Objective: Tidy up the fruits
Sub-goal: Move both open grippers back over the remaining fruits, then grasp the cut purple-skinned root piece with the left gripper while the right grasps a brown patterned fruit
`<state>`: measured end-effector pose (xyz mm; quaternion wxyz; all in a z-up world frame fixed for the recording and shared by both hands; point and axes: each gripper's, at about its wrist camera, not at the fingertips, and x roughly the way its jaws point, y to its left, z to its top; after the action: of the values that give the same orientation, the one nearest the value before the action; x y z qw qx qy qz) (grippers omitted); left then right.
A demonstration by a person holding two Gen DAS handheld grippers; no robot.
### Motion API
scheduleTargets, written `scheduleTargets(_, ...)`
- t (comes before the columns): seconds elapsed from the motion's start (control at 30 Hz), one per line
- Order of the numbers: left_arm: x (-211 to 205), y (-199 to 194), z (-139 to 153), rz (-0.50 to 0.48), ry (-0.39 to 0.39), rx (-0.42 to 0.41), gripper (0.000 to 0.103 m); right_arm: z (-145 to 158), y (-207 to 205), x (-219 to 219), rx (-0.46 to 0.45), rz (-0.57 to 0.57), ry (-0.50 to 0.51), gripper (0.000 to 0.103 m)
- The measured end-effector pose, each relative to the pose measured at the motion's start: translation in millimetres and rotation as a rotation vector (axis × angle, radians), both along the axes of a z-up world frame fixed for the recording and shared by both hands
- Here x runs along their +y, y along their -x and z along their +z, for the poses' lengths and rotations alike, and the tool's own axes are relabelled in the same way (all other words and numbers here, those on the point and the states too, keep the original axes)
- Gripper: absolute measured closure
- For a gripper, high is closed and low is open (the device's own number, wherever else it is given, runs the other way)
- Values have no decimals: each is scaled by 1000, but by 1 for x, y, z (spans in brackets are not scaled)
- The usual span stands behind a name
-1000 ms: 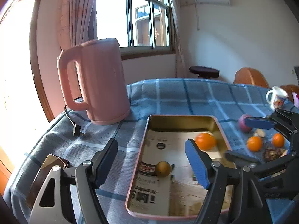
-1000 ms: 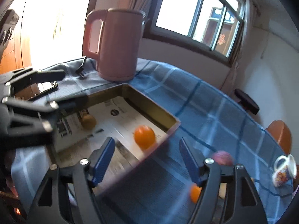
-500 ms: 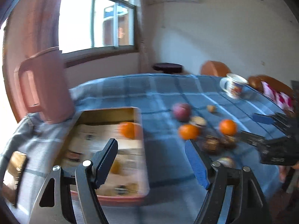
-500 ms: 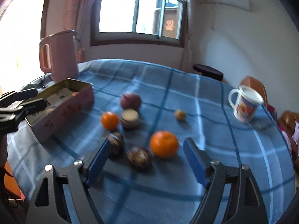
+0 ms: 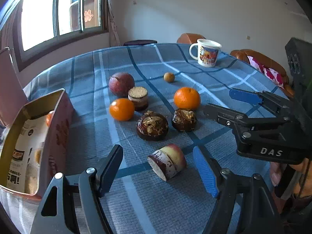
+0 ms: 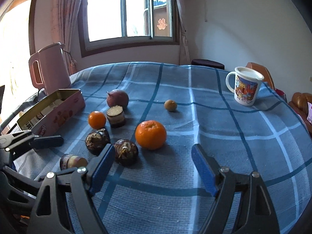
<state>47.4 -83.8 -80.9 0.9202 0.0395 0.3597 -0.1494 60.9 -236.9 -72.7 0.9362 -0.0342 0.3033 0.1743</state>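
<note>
Loose fruit lies on the blue checked tablecloth: two oranges [image 5: 121, 109] [image 5: 187, 98], a red round fruit [image 5: 121, 84], a cut brown piece [image 5: 138, 97], two dark husked fruits [image 5: 152, 125] [image 5: 184, 120], a small brown fruit [image 5: 168, 77] and a cut red-skinned slice [image 5: 167, 161]. My left gripper [image 5: 157, 149] is open, its pads either side of that slice without touching it. My right gripper [image 6: 153, 152] is open and empty just in front of the bigger orange [image 6: 151, 134]. The pink tin [image 5: 56, 128] at the left holds an orange [image 5: 49, 118].
A printed mug [image 6: 246, 86] stands at the far right of the table. A pink kettle [image 6: 50, 70] is behind the tin [image 6: 58, 113] at the left. Brown seats sit beyond the table's right edge. Bare cloth lies between the fruit and the mug.
Both views have swung right, away from the tin and onto the loose fruit. The left gripper now straddles the cut slice; the right gripper faces the bigger orange.
</note>
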Motion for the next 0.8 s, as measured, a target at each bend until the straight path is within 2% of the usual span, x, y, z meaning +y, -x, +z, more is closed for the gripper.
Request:
scheduleTargets(0.07, -2, -4, -4, -16, -2, 24, 41, 1, 1, 1, -2, 4, -13, 20)
scheduleTargets(0.1, -1, -5, -4, -21, 0, 34, 54, 2, 0, 2, -5, 4, -11, 20)
scheduleTargets(0.13, -1, -7, -7, -37, 14, 57, 58, 2, 0, 3, -6, 4, -8, 20)
scheduleTargets(0.37, 8, -5, -3, -32, 30, 40, 59, 1, -9, 16, 39, 20, 18, 21)
scheduleTargets(0.53, 34, -8, 14, 52, 32, -38, 59, -8, -18, 30, 107, 56, 35, 40)
scheduleTargets(0.67, 51, -20, 20, 103, 30, -59, 59, -16, -24, 39, 148, 70, 48, 40)
scheduleTargets(0.8, 57, -31, 17, 132, 24, -59, 58, -20, -27, 45, 182, 94, 62, 45)
